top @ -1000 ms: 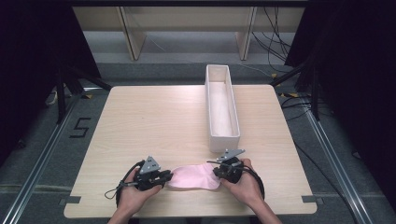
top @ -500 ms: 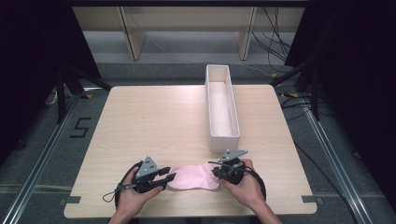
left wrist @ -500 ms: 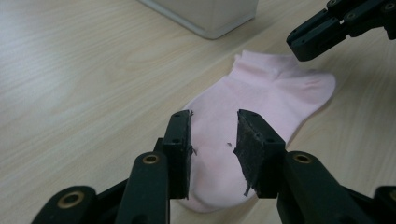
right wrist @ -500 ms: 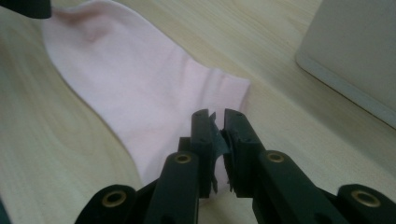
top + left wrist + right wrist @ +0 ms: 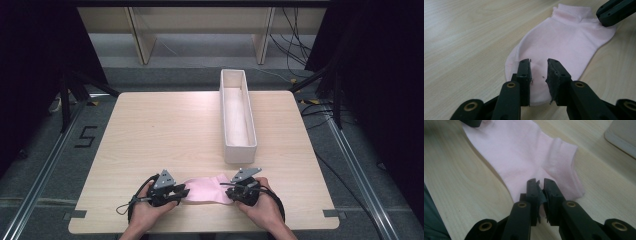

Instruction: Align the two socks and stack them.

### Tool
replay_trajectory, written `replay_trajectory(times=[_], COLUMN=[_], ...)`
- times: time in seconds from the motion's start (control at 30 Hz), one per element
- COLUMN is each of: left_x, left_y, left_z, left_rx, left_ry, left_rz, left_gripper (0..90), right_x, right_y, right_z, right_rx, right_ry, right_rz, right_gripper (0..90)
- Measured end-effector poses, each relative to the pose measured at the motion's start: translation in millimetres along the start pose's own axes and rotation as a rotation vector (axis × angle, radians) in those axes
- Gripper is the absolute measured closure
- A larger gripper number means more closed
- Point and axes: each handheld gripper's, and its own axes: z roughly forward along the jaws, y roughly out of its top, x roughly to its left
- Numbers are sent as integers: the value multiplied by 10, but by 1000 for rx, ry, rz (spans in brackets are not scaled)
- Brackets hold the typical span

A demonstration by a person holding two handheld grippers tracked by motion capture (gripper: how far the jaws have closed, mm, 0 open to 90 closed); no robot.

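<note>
From above, a pale wooden table stood on grey flooring, bearing a long white rectangular bin. A flat pink fabric sock lay near its front edge between both grippers.

Left gripper: jaws narrowly apart over the toe, just closing slightly.

Right gripper: nearly closed, pinching the heel.

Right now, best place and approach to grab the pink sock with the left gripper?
Take the pink sock at its rounded toe end, coming in low from the left along the table. It lies flat with the toe nearest the left gripper, whose jaws, just closing, stand apart over it. The right gripper sits at the cuff end.
</note>
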Motion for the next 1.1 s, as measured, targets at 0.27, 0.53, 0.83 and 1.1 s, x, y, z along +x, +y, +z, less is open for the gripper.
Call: replay_trajectory(times=[0.27, 0.53, 0.83, 1.1], left_x=[-70, -4, 72, 70], left_y=[33, 58, 27, 14], left_z=[-53, -200, -282, -286], left_rx=[-91, -109, -129, -138], left_ry=[-10, -5, 31, 38], left_rz=[-20, -38, -70, -76], left_gripper=[541, 303, 280, 283], right_x=[-31, -204, -323, -321], right_y=[-11, -3, -63, -57], right_z=[-23, -201, -216, -230], right_rx=[-63, -114, -142, -140], right_ry=[-6, -46, -61, -56], right_rz=[-3, 96, 100, 123], right_gripper=[774, 704, 654, 632])
